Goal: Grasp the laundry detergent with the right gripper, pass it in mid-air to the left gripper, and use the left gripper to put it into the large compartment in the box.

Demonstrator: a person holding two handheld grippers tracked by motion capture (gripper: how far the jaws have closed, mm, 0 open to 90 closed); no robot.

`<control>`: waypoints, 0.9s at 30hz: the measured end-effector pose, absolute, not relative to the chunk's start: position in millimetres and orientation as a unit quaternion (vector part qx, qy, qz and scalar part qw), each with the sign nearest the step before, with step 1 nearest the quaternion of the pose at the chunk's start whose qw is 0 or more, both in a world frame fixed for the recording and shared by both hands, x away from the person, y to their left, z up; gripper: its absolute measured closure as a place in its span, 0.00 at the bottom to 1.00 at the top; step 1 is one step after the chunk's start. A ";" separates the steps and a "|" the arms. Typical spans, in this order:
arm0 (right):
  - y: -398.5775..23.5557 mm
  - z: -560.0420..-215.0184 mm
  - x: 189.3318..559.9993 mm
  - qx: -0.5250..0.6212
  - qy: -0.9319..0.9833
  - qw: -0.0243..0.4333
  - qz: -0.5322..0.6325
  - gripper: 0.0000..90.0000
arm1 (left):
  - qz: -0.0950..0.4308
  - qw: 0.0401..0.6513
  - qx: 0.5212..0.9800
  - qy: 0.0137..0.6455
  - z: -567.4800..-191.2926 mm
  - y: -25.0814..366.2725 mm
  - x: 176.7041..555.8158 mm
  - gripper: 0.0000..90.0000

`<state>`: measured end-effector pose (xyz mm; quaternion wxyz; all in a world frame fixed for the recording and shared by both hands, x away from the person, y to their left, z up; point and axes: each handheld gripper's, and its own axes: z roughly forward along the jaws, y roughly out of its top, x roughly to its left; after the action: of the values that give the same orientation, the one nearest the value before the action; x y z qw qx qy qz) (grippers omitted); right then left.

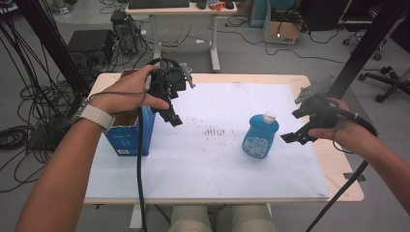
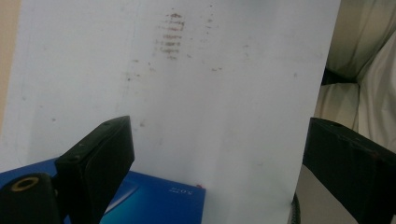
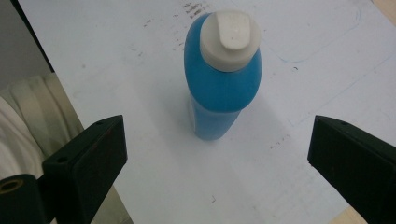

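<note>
Both forearms are reaching in from the near edge. The right gripper (image 1: 296, 126) is hovering just right of the single blue bottle (image 1: 260, 136), its jaws standing wide apart and empty. The bottle is standing upright mid-table, white cap (image 3: 229, 39) on. Farther left, the left gripper (image 1: 170, 115) is angling downward above one blue box (image 1: 129, 137), jaws spread apart.

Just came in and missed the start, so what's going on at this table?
A person holds tongs in each hand over a white-topped table. The right tongs are wide open beside an upright blue bottle with a white cap, not touching it. The left tongs, also open and empty, hover over a blue box at the table's left edge.
</note>
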<state>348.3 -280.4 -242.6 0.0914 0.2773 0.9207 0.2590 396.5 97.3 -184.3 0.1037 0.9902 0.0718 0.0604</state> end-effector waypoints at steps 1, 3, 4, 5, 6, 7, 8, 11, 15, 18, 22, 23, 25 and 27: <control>-280.7 -244.1 348.7 0.278 0.920 0.093 0.262 0.05 | 0.061 0.104 0.990 0.071 -184.3 97.2 396.6 0.10; -281.0 -247.2 349.2 0.281 0.917 0.095 0.267 0.05 | 0.061 0.105 0.990 0.073 -184.6 97.1 396.6 0.10; -281.4 -248.5 349.5 0.282 0.916 0.096 0.270 0.05 | 0.061 0.104 0.990 0.073 -184.7 97.2 396.7 0.10; -281.6 -249.3 349.7 0.284 0.915 0.097 0.271 0.05 | 0.060 0.104 0.990 0.073 -184.7 97.1 396.9 0.10; -281.1 -251.0 349.3 0.291 0.912 0.095 0.275 0.05 | 0.059 0.103 0.990 0.074 -184.7 97.1 397.0 0.10; -282.3 -253.0 350.4 0.288 0.912 0.097 0.274 0.05 | 0.059 0.103 0.990 0.074 -184.7 97.1 397.2 0.10; -282.3 -253.0 350.4 0.288 0.912 0.097 0.274 0.05 | 0.060 0.105 0.990 0.073 -185.0 97.0 397.3 0.10; -283.1 -256.1 351.5 0.292 0.910 0.097 0.278 0.05 | 0.061 0.106 0.990 0.073 -185.5 96.7 398.1 0.10; -284.0 -260.6 352.2 0.294 0.907 0.099 0.287 0.05 | 0.060 0.107 0.990 0.073 -186.2 96.3 398.9 0.10; -285.6 -265.7 355.9 0.272 0.907 0.109 0.303 0.05 | 0.060 0.106 0.990 0.071 -186.4 96.1 399.4 0.10; -286.2 -272.4 355.7 0.275 0.903 0.105 0.314 0.05 | 0.059 0.106 0.990 0.072 -187.4 95.6 399.2 0.10; -285.7 -275.6 355.1 0.280 0.900 0.103 0.318 0.05 | 0.058 0.104 0.990 0.071 -188.2 95.4 399.1 0.10; -287.4 -278.3 355.6 0.273 0.903 0.105 0.315 0.05 | 0.057 0.103 0.990 0.072 -188.5 95.5 399.1 0.10; -285.7 -279.9 353.9 0.288 0.896 0.103 0.321 0.05 | 0.056 0.103 0.990 0.073 -189.2 95.7 399.2 0.10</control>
<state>353.9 -285.7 -279.9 0.1026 0.2880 0.8963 0.3211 399.2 95.7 -189.2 0.1029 0.9904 0.0725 0.0563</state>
